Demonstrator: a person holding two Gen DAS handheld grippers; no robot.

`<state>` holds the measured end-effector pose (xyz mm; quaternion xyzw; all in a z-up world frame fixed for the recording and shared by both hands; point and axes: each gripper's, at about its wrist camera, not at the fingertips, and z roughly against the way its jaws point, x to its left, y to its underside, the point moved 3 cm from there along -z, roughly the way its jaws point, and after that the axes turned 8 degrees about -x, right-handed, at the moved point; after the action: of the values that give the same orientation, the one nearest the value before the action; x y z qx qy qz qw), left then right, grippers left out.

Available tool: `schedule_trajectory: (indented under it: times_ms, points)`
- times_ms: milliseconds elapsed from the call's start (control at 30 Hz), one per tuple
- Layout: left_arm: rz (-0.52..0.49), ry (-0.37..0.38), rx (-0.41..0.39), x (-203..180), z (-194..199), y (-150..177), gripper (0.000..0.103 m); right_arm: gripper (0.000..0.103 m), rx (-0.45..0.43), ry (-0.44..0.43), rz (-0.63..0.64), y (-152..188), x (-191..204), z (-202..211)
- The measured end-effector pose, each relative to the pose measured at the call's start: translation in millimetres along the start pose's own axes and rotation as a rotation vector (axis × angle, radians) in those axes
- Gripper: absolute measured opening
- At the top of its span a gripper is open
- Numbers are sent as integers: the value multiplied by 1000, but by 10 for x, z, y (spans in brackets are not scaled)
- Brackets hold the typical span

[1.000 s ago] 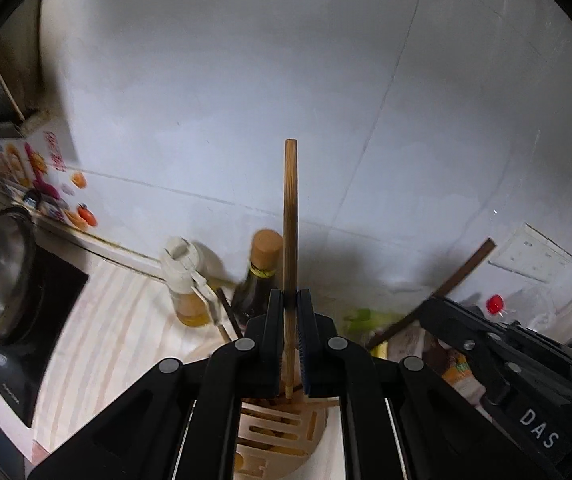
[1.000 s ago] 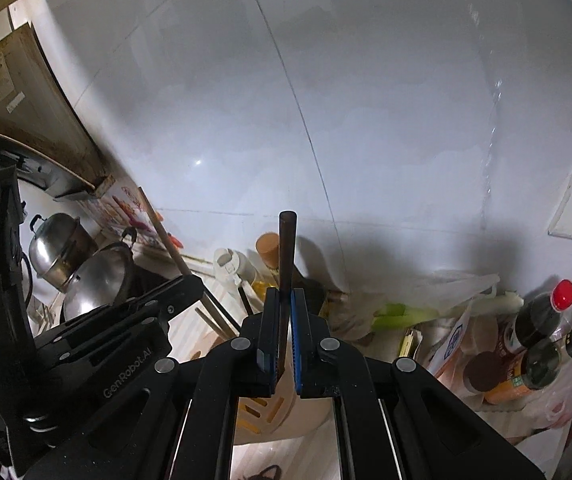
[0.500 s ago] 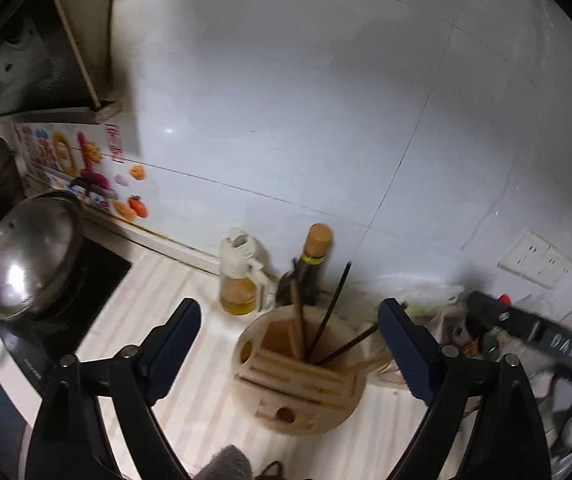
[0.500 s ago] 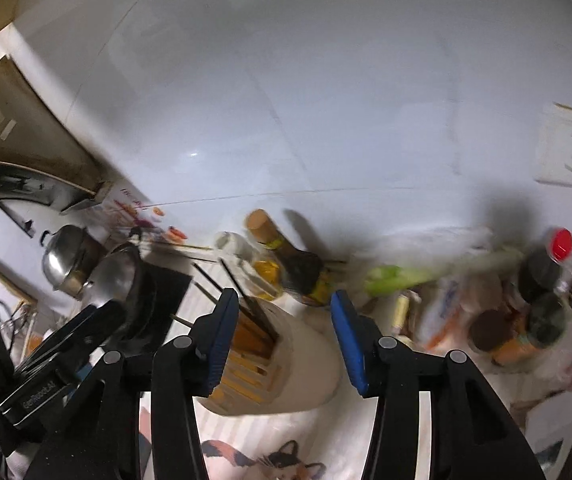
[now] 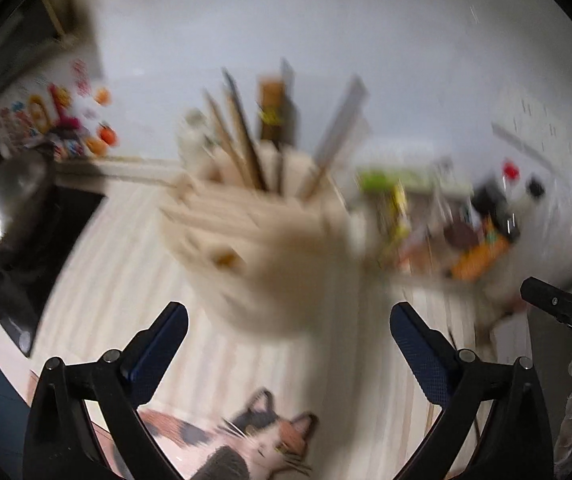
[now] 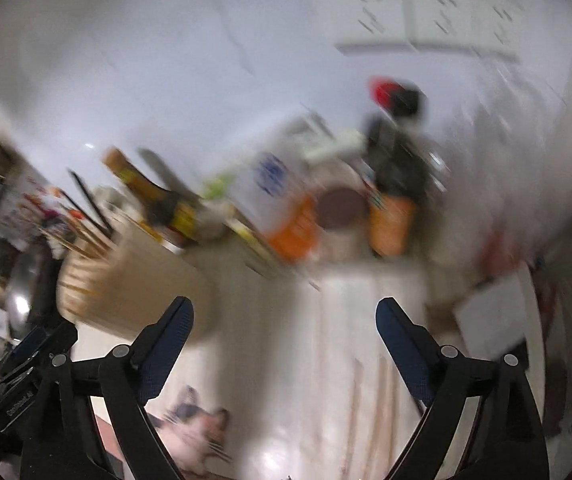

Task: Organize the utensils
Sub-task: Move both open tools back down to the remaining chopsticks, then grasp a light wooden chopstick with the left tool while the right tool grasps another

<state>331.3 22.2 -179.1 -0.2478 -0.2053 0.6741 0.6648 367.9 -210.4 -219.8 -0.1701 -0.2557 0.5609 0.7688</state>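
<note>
The left tongs (image 5: 287, 338) stand wide apart and are opening a little further, with nothing pressed between the blue pads; the base of the pale wooden utensil holder (image 5: 270, 240) shows just ahead of the gap, blurred. The right tongs (image 6: 284, 326) are also well apart and widening, empty, with only bare desk (image 6: 325, 360) between the fingers.

In the left wrist view the utensil holder stands on the light striped desk toward the wall edge, and several chopsticks (image 5: 238, 140) and other thin sticks rise from it, leaning in different directions. Right behind it, against the white wall, is a dark bottle (image 5: 276, 116) with a brown cap. In the right wrist view the holder sits to the left of the right tongs, beside the left finger.

Toward the near edge of the desk lies a picture of a calico cat (image 5: 258, 436). At the left end a steel pot lid (image 5: 6, 208) rests on a black cooktop (image 5: 46, 264). Along the wall edge to the right is a blurred cluster of bottles and packets, among them a red-capped bottle (image 6: 389, 96) and orange packaging (image 6: 297, 228). A white wall socket (image 6: 429, 12) sits above them. Part of the right tongs' black body shows at the right rim of the left wrist view.
</note>
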Motion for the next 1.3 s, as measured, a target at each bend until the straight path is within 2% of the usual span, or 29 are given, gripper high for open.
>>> schedule_trajectory:
  times_ms: [67, 100, 133, 167, 200, 300, 400, 567, 600, 633, 667, 700, 800, 933, 1000, 1067, 1133, 1200, 1267, 1300]
  points:
    - [-42, 12, 50, -192, -143, 218, 103, 94, 37, 39, -27, 176, -221, -77]
    - [-70, 14, 80, -305, -230, 338, 103, 88, 66, 60, -48, 292, -379, -132]
    - [-92, 11, 100, -381, -294, 427, 103, 81, 85, 77, -65, 402, -528, -165]
    - [-115, 13, 123, -475, -362, 519, 103, 61, 107, 95, -77, 486, -638, -209]
    - [-133, 18, 146, -565, -433, 611, 103, 46, 140, 118, -88, 594, -767, -273]
    - [-174, 34, 224, -812, -635, 891, 103, 33, 218, 147, -125, 874, -1083, -439]
    - [-230, 42, 285, -1076, -811, 1140, 103, 26, 292, 160, -137, 1165, -1293, -588]
    - [-274, 85, 375, -1346, -1019, 1467, 100, 25, 376, 110, -143, 1483, -1298, -809]
    - [-278, 101, 391, -1398, -1059, 1517, 97, 25, 388, 100, -149, 1533, -1289, -854]
    - [-282, 113, 407, -1437, -1090, 1559, 87, 25, 399, 99, -154, 1573, -1294, -908]
    - [-288, 120, 426, -1472, -1123, 1601, 81, 24, 410, 98, -153, 1584, -1270, -947]
    - [-290, 126, 436, -1492, -1141, 1626, 80, 19, 422, 102, -145, 1640, -1261, -994]
    - [-289, 152, 450, -1567, -1180, 1684, 79, 7, 391, 140, -85, 1645, -1210, -929]
    - [-302, 185, 457, -1767, -1220, 1730, 79, 6, 380, 190, -122, 1656, -1338, -826]
    - [-322, 196, 459, -1894, -1248, 1763, 73, 6, 383, 193, -156, 1682, -1437, -776]
    - [-347, 198, 463, -2017, -1285, 1812, 58, 6, 387, 202, -165, 1695, -1510, -744]
    - [-402, 171, 440, -2131, -1300, 1837, 53, 6, 388, 206, -174, 1709, -1562, -720]
    - [-433, 170, 416, -2208, -1285, 1845, 39, 6, 388, 205, -181, 1722, -1614, -706]
    - [-447, 170, 407, -2245, -1269, 1841, 7, 7, 386, 207, -191, 1719, -1634, -688]
    - [-453, 161, 407, -2239, -1265, 1846, 7, 7, 386, 209, -195, 1718, -1642, -678]
